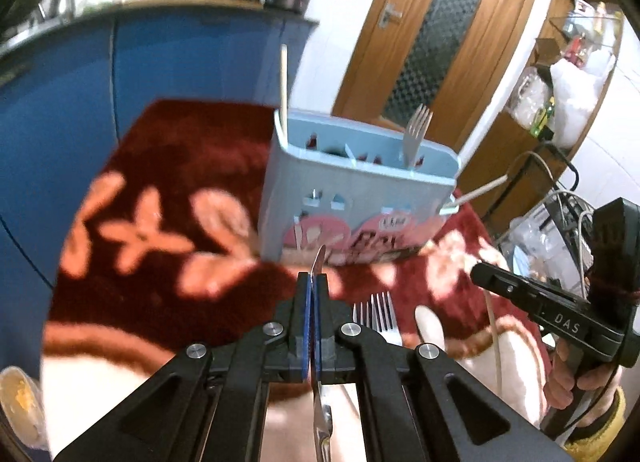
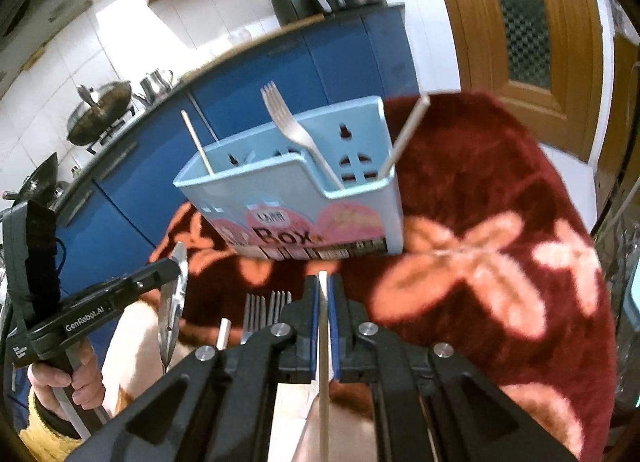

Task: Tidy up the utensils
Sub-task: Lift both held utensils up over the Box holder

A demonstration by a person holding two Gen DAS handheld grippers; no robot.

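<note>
A light blue utensil holder [image 1: 352,185] [image 2: 304,197] stands on a red flowered cloth [image 1: 168,189]. It holds a fork [image 1: 416,133] [image 2: 288,121] and pale chopsticks [image 1: 283,85] [image 2: 404,133]. My left gripper [image 1: 314,286] is shut on a metal spoon [image 1: 320,342], held in front of the holder; the spoon also shows in the right wrist view [image 2: 174,294]. My right gripper [image 2: 324,286] is shut on a pale chopstick [image 2: 323,362], also in front of the holder. Two forks [image 1: 378,316] [image 2: 266,312] lie on the cloth between the grippers.
Blue kitchen cabinets [image 1: 80,81] with pans [image 2: 100,109] and appliances stand behind the table. A wooden door [image 1: 432,29] and a cluttered shelf [image 1: 560,81] are to the right. Another chopstick [image 2: 223,332] lies beside the forks.
</note>
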